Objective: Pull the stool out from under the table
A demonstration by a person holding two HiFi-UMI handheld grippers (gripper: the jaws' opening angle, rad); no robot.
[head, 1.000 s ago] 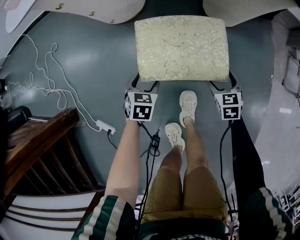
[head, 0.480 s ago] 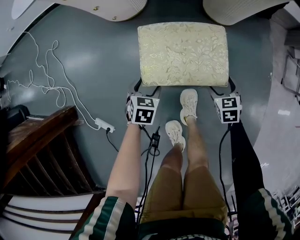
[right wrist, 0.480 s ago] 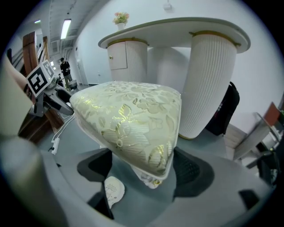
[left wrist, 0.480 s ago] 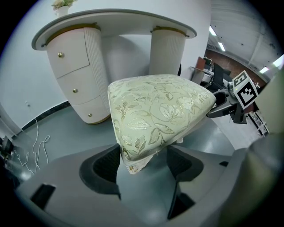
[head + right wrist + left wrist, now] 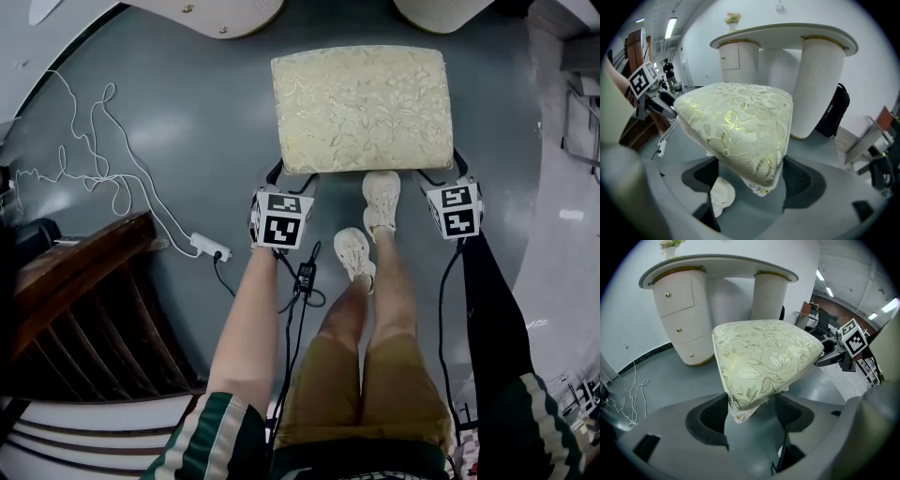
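Over the last second the stool (image 5: 361,108) has come toward you. The table (image 5: 717,263) used to overlap the seat's far edge in the head view; now only its two pedestals (image 5: 211,7) show at the very top, and the whole cushion is in the open. I'd judge the stool is already out from under the table, or as good as out, since both gripper views show bare floor between the seat and the pedestals. Your left gripper (image 5: 292,174) is clamped on the seat's near-left corner, with the brocade corner wedged between its two pads (image 5: 710,416). Your right gripper (image 5: 441,174) grips the near-right corner the same way (image 5: 754,180). The stool stands just ahead of your shoes (image 5: 380,202), so any further pull would bring it onto your toes (worth minding). The floor (image 5: 141,141) is smooth, glossy grey and looks like it lets the legs slide easily. A white cable (image 5: 84,141) and a power strip (image 5: 211,250) lie to your left, well apart from the stool. Dark wooden furniture (image 5: 75,281) stands beyond them.
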